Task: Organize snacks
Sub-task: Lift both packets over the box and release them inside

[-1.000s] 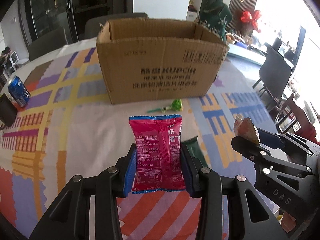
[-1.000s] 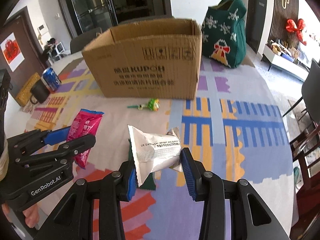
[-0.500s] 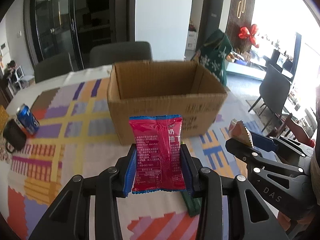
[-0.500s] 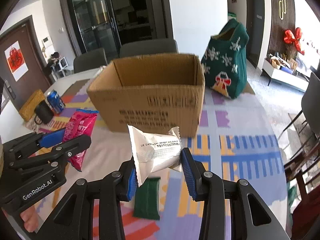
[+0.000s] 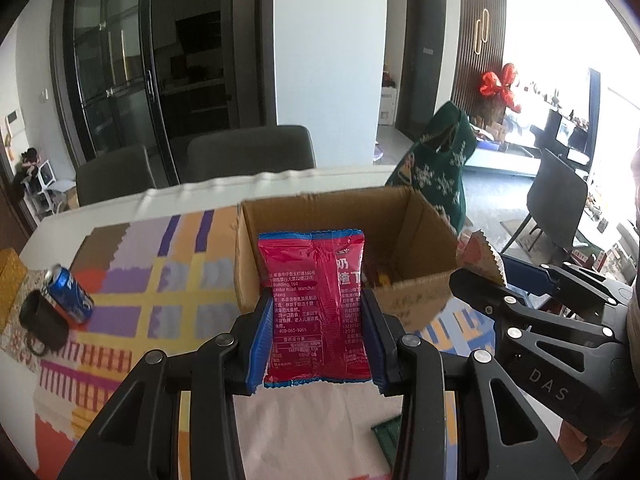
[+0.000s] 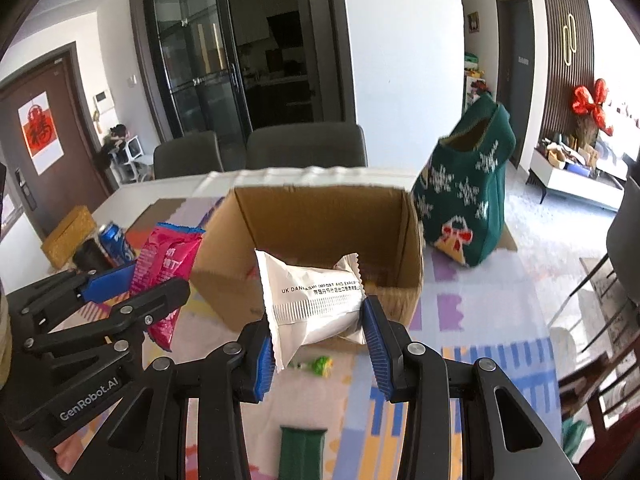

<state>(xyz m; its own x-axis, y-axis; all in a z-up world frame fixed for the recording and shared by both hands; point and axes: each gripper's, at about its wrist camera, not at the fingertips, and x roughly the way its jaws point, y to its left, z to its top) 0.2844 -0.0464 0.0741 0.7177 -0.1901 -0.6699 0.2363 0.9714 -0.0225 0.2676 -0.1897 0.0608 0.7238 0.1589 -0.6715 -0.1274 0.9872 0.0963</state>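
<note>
Left hand-held gripper first, from its own camera: blue pads clamped on both side edges of a red snack pack, held upright with the printed back facing the lens. The pack sits up off the desk, in front of the near wall of the open cardboard box, and its top edge overlaps the box opening. A few snacks show on the box floor, too small to tell what they are. Right of the box, the right hand-held gripper comes in from the side, with a zigzag wrapper edge poking out of it. Left of the box there's a blue can leaning against a black mug. Behind the box on the right stands a green knit bag.

Right wrist camera: that gripper's pads are pressed on the ends of a white snack pack, held crosswise and a bit tilted, also in the air at the near wall of the box. A green lollipop lies on the desk just in front of the box, and a dark green packet lies nearer the camera than that. The left gripper with the red pack is left of the box.
</note>
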